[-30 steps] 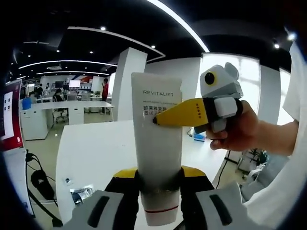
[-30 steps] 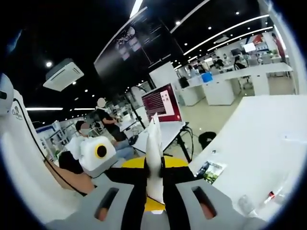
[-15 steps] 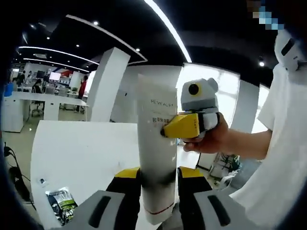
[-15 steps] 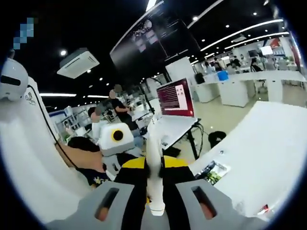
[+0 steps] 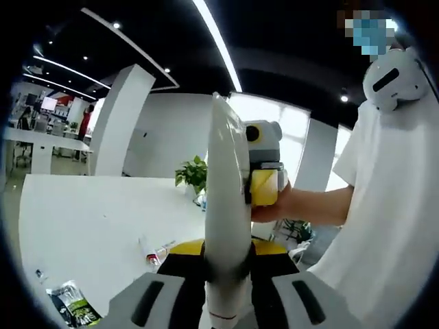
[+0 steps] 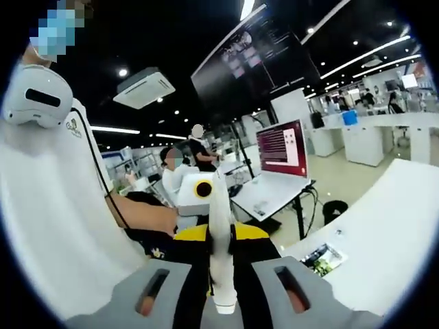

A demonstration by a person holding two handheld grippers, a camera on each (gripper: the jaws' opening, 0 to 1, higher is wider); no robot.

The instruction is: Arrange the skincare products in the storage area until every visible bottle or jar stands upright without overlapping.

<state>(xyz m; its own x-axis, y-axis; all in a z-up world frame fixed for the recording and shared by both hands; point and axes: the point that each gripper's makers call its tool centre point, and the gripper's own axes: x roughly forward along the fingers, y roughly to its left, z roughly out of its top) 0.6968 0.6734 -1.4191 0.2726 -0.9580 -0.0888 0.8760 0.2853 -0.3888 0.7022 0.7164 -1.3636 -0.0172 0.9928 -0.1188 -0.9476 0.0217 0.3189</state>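
Since a moment ago the white tube [image 5: 227,226] has been turned so that its thin edge, not its printed face, is seen from the left gripper [image 5: 226,277]. It is held aloft, well above the white table [image 5: 89,226], by both grippers; nothing is stood up yet. The right gripper [image 6: 221,264] is clamped on the tube too. A small packet [image 5: 68,301] lies near left.

White T-shirt [image 5: 391,205]; grey hand-held gripper [image 5: 226,274], yellow-black jaws.

Tube [image 5: 226,226] edge-on, label unreadable, cap end behind the jaws.
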